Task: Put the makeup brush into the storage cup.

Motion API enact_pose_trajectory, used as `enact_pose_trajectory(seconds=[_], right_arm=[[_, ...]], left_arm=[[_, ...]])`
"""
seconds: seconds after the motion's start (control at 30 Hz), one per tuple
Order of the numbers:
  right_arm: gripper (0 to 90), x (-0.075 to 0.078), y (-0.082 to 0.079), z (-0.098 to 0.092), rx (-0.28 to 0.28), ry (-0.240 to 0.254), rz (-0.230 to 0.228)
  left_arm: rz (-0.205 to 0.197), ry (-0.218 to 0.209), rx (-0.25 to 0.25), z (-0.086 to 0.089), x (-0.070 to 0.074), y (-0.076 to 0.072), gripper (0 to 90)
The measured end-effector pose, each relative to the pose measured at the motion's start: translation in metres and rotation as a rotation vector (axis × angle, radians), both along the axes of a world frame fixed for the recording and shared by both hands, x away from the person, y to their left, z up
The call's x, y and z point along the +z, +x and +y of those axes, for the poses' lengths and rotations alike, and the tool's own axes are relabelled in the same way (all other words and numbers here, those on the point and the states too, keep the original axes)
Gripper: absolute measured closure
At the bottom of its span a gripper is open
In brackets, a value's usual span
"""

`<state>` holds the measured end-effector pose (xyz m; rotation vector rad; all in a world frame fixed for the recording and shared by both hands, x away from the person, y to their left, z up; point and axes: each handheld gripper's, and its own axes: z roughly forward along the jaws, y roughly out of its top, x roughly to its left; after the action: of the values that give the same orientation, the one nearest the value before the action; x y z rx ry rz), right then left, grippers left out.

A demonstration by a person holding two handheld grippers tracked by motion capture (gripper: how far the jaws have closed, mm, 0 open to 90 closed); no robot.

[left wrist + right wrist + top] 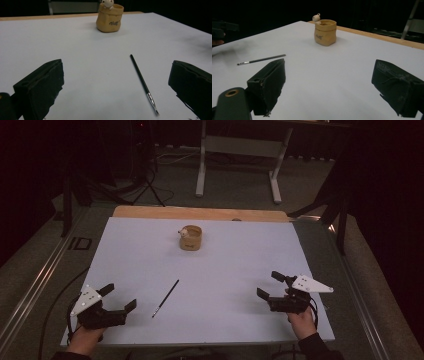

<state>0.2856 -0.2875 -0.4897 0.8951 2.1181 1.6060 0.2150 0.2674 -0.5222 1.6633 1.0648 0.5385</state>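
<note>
Both my tools, left [121,296] and right [267,284], stand spread and empty. The thin paintbrush [165,298] lies flat on the desk [230,265]; pinching it may make it roll or skid away.

Desk [150,250]: smooth matt white sheet over wood. Pot [191,238] looked matt ceramic, sack-textured. Brush [165,298]: glossy black handle, shiny metal ferrule. Gripper pads [269,82] were rough, matt black.

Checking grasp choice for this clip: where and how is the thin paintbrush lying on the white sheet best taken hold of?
Probably mid-handle of the paintbrush, from straight above, jaws across its length. It lies flat and thin on the white sheet, bristle tip toward the person, so a side approach offers nothing to pinch. The left hand-held gripper, open, is nearer; the tan pot stands well clear.
</note>
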Motion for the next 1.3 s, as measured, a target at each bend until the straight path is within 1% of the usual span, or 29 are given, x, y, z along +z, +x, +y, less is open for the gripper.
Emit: enact_pose_trajectory(seconds=[0.07,0.1,0.17,0.27,0.37,0.4,0.43,0.47,0.5,0.53,0.57,0.6,0.63,0.67,0.73,0.77,0.87,0.9,0.93,0.97,1.0,1.07,1.1,1.17,1.27,1.3], right_arm=[[11.6,0.001,0.0,0.0,0.0,0.015,-0.005],[11.6,0.001,0.0,0.0,0.0,0.015,-0.005],[11.6,0.002,-0.001,0.0,-0.004,0.032,-0.011],[11.6,0.001,0.0,0.0,0.0,0.028,-0.007],[11.6,0.002,-0.001,0.001,0.003,0.028,-0.009],[11.6,0.002,-0.001,0.001,0.005,0.026,-0.012],[11.6,0.002,-0.001,0.001,0.007,0.03,-0.014],[11.6,0.002,-0.001,0.001,0.006,0.029,-0.014],[11.6,0.002,-0.001,0.002,0.006,0.026,-0.015],[11.6,0.002,-0.001,0.002,0.007,0.027,-0.016],[11.6,0.002,-0.002,0.002,0.008,0.028,-0.015],[11.6,0.002,-0.002,0.002,0.009,0.027,-0.014],[11.6,0.002,-0.002,0.002,0.009,0.027,-0.014],[11.6,0.003,-0.002,0.003,0.01,0.025,-0.02],[11.6,0.003,-0.003,0.004,0.011,0.022,-0.023],[11.6,0.003,-0.003,0.004,0.012,0.023,-0.024],[11.6,0.004,-0.003,0.005,0.015,0.023,-0.027],[11.6,0.004,-0.003,0.005,0.015,0.023,-0.027],[11.6,0.004,-0.003,0.005,0.016,0.025,-0.026],[11.6,0.004,-0.003,0.005,0.015,0.025,-0.027],[11.6,0.004,-0.003,0.004,0.016,0.027,-0.026],[11.6,0.004,-0.003,0.005,0.015,0.027,-0.025],[11.6,0.004,-0.003,0.005,0.017,0.027,-0.026],[11.6,0.004,-0.003,0.005,0.017,0.026,-0.026],[11.6,0.004,-0.003,0.005,0.021,0.029,-0.025],[11.6,0.004,-0.003,0.005,0.022,0.032,-0.024]], left_arm=[[-0.002,0.003,0.002,0.0,0.001,0.0,0.9],[-0.011,0.005,-0.001,-0.001,0.001,-0.001,0.9],[-0.022,0.007,-0.001,-0.001,0.003,-0.002,0.9],[-0.026,0.004,0.001,-0.001,0.005,-0.003,0.9],[0.0,0.005,-0.021,-0.002,0.007,-0.004,0.9],[0.004,0.015,-0.014,-0.003,0.008,-0.005,0.9],[0.017,0.015,-0.016,-0.003,0.01,-0.005,0.9],[0.007,0.014,-0.013,-0.003,0.012,-0.005,0.9],[0.003,0.024,-0.005,-0.003,0.015,-0.006,0.9],[0.003,0.024,-0.005,-0.003,0.015,-0.006,0.9],[0.039,-0.005,-0.003,-0.003,0.022,-0.005,0.9],[0.054,-0.007,0.006,-0.003,0.025,-0.004,0.9],[0.054,-0.007,0.006,-0.003,0.025,-0.004,0.9],[0.07,0.009,0.007,-0.005,0.029,-0.003,0.9],[0.068,0.012,0.012,-0.007,0.031,-0.003,0.9],[0.091,0.013,-0.01,-0.011,0.034,-0.002,0.9],[0.123,0.027,-0.031,-0.018,0.04,0.002,0.9],[0.123,0.027,-0.031,-0.018,0.04,0.002,0.9],[0.143,0.035,-0.045,-0.02,0.042,0.004,0.9],[0.18,0.032,-0.056,-0.022,0.046,0.007,0.9],[0.206,0.031,-0.065,-0.023,0.048,0.009,0.9],[0.243,0.036,-0.072,-0.025,0.052,0.013,0.9],[0.253,0.038,-0.08,-0.027,0.055,0.015,0.9],[0.257,0.057,-0.079,-0.03,0.059,0.019,0.9],[0.26,0.06,-0.082,-0.034,0.067,0.025,0.9],[0.263,0.062,-0.089,-0.035,0.068,0.026,0.9]])
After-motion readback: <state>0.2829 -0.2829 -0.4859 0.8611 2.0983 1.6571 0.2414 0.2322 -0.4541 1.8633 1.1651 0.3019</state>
